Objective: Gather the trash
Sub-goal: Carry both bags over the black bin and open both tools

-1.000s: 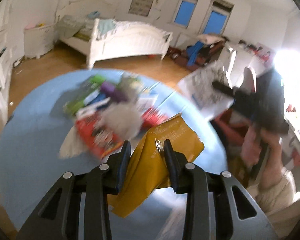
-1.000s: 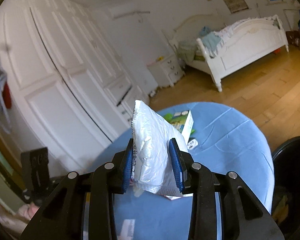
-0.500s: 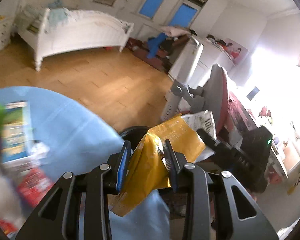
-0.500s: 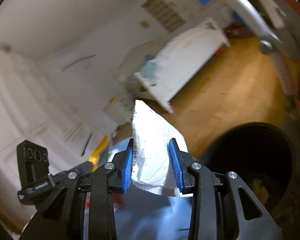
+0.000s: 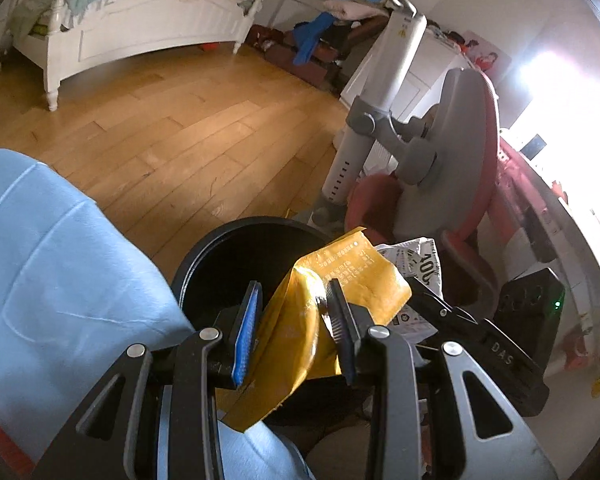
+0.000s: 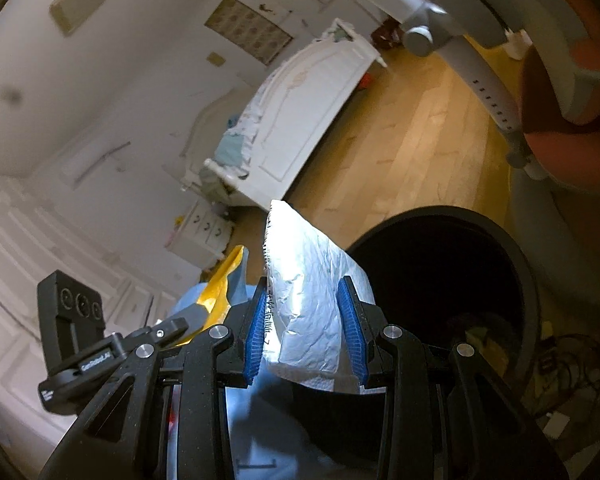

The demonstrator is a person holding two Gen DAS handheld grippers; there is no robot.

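- Pads of the left hand-held gripper (image 5: pixel 294 322) pinched a yellow pouch (image 5: pixel 340 276), low centre of the left wrist view, over the black bin (image 5: pixel 236 248).
- The right hand-held gripper (image 6: pixel 305 328) clamped a white padded mailer (image 6: pixel 304 280) at lower centre, just left of the bin's rim.
- Blue-covered tabletop (image 5: pixel 52 272) filled the lower left.
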